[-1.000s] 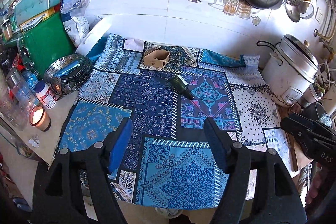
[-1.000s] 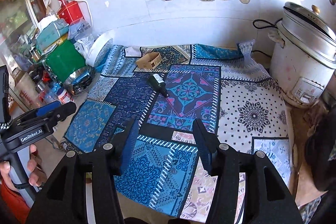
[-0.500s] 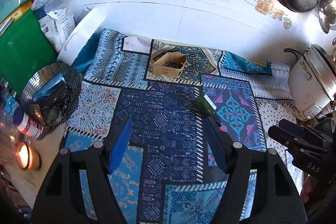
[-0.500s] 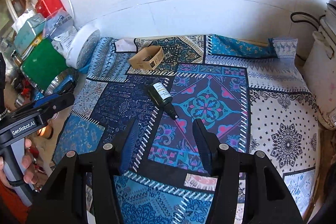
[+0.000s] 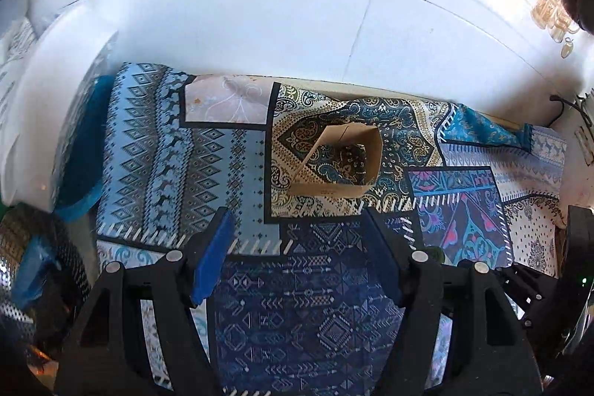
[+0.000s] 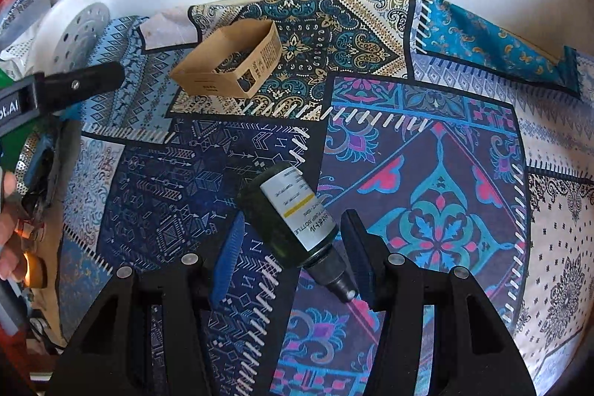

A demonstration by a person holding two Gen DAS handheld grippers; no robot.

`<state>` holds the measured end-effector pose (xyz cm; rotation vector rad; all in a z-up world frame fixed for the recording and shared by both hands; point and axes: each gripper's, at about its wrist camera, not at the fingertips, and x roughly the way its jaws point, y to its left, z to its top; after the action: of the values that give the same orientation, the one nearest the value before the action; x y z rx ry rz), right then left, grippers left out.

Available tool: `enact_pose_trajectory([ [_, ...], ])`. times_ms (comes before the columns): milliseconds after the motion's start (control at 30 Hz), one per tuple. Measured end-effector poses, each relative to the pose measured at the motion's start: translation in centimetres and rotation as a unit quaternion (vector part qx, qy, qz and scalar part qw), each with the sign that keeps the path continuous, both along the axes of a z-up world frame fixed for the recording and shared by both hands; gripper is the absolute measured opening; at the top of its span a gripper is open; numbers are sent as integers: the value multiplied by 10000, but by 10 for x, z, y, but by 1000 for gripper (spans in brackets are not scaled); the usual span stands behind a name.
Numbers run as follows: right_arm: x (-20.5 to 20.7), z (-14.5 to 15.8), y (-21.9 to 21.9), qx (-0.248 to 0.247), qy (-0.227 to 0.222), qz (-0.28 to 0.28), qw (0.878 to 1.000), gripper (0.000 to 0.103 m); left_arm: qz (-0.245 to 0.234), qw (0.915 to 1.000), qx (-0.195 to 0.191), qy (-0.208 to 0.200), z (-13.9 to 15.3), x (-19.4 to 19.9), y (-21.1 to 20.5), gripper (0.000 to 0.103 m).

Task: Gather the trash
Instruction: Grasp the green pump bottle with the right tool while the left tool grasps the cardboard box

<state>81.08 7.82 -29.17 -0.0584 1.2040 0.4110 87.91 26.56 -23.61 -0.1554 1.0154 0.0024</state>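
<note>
A dark green bottle (image 6: 289, 221) with a white label lies on its side on the patterned cloth (image 6: 427, 173), its cap end pointing toward the camera. My right gripper (image 6: 293, 258) is open and straddles the bottle; small gaps show between its blue pads and the glass. A flattened brown cardboard box (image 5: 338, 162), open at top and bottom, lies on the cloth just beyond my left gripper (image 5: 297, 247), which is open with only cloth between its fingers. In the right wrist view the same box (image 6: 230, 62) sits at the upper left, with the left gripper's finger (image 6: 74, 84) beside it.
A white tiled wall (image 5: 260, 6) closes off the back. At the left stand a white perforated disc (image 6: 74, 28), a metal colander (image 5: 22, 266) and a lit candle (image 6: 33, 270). A person's hand (image 6: 7, 240) shows at the left edge.
Both grippers have dropped and moved forward over the cloth. The cardboard box now lies just ahead of the left fingers, and the bottle now lies between the right fingers. Neither opening changed.
</note>
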Motion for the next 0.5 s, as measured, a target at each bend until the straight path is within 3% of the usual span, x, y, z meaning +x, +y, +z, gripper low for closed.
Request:
enact_pose_trajectory([
  [133, 11, -15, 1, -11, 119, -210, 9997, 50, -145, 9998, 2, 142, -21, 37, 1, 64],
  [233, 13, -19, -3, 129, 144, -359, 9992, 46, -163, 9996, 5, 242, -35, 59, 2, 54],
  [300, 14, -19, -6, 181, 131, -431, 9988, 40, -181, 9994, 30, 304, -44, 69, 2, 47],
  [467, 13, -15, -9, 290, 61, -464, 9985, 39, -261, 9986, 53, 455, -63, 82, -1, 37],
  [500, 12, -13, -10, 289, 22, -463, 9985, 39, -250, 9984, 52, 496, -67, 84, 0, 28],
])
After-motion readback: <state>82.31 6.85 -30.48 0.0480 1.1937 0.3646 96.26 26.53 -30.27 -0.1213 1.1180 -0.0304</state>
